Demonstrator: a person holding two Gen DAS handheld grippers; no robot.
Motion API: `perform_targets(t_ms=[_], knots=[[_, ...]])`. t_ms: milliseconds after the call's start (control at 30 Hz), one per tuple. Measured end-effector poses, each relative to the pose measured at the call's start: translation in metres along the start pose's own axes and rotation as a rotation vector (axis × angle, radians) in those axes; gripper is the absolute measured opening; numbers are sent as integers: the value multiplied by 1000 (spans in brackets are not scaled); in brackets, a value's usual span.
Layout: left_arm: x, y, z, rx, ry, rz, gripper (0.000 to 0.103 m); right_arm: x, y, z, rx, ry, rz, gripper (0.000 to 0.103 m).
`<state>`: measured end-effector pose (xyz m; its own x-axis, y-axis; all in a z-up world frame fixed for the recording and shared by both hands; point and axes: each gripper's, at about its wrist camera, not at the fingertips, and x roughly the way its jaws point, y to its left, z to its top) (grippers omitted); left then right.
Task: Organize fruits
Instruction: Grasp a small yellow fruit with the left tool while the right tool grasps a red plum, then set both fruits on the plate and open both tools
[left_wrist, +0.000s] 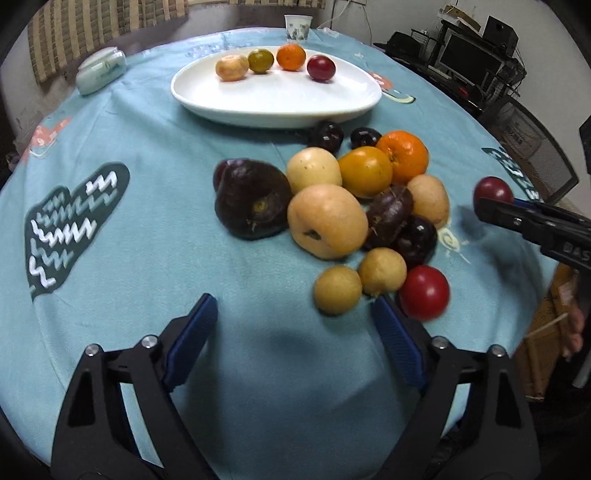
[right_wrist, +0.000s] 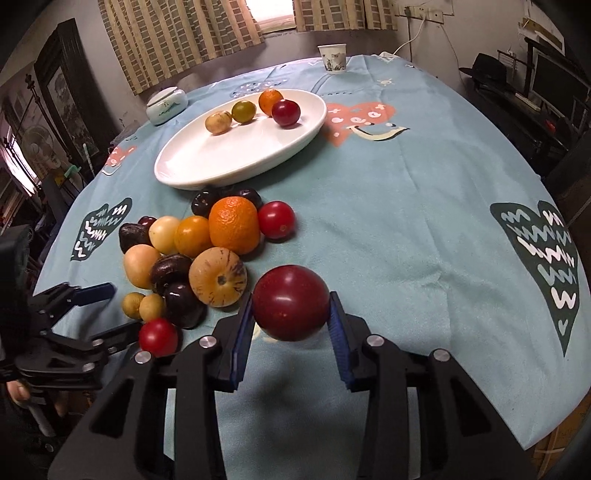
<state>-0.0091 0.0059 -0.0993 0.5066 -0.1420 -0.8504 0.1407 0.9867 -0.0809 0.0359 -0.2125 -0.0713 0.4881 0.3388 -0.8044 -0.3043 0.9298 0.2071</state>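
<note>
A white oval plate (left_wrist: 258, 107) (right_wrist: 192, 166) at the far side holds a row of small fruits: a tan one, a green one, an orange one and a dark red one (left_wrist: 321, 67). A pile of mixed fruits (left_wrist: 328, 218) (right_wrist: 218, 236) lies on the blue cloth in front of it. My right gripper (right_wrist: 291, 306) is shut on a dark red plum (right_wrist: 290, 302) (left_wrist: 493, 190), held just above the cloth to the right of the pile. My left gripper (left_wrist: 293, 314) is open and empty, just short of two small tan fruits (left_wrist: 338, 290) and a red tomato (left_wrist: 424, 291).
A paper cup (left_wrist: 298, 27) (right_wrist: 333, 58) stands at the table's far edge. A pale lidded ceramic jar (left_wrist: 100, 70) (right_wrist: 166, 105) sits at the far left. The round table's edge curves close on the right, with shelves and a monitor (left_wrist: 472, 61) beyond.
</note>
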Motion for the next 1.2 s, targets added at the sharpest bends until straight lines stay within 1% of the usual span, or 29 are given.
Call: perform_targets(t_ms=[33, 67, 167, 200, 233, 333, 467, 867, 1067, 1133, 1200], knots=[[0, -2, 1, 7, -11, 0, 80, -1, 0, 0, 2, 1, 9, 39], [0, -4, 2, 12, -24, -8, 68, -1, 0, -1, 3, 2, 16, 39], [-1, -8, 4, 24, -45, -29, 42, -3, 2, -1, 3, 2, 22, 39], [-2, -9, 4, 25, -46, -45, 35, -4, 2, -1, 5, 1, 23, 39], [-3, -10, 4, 24, -43, -78, 26, -4, 2, -1, 7, 1, 23, 40], [-9, -11, 3, 31, -54, -71, 26, -7, 4, 0, 6, -5, 26, 40], [-17, -5, 4, 9, -75, -60, 26, -11, 10, 2, -8, -17, 36, 40], [-38, 16, 14, -31, -125, -58, 26, -10, 24, 6, -36, -14, 55, 40], [-44, 25, 36, -32, -154, -56, 26, -5, 33, 20, -52, -20, 92, 40], [-44, 29, 51, -29, -169, -48, 26, 2, 37, 29, -56, -16, 110, 40], [-43, 37, 72, -32, -188, -22, 26, 9, 43, 41, -70, -11, 119, 40]])
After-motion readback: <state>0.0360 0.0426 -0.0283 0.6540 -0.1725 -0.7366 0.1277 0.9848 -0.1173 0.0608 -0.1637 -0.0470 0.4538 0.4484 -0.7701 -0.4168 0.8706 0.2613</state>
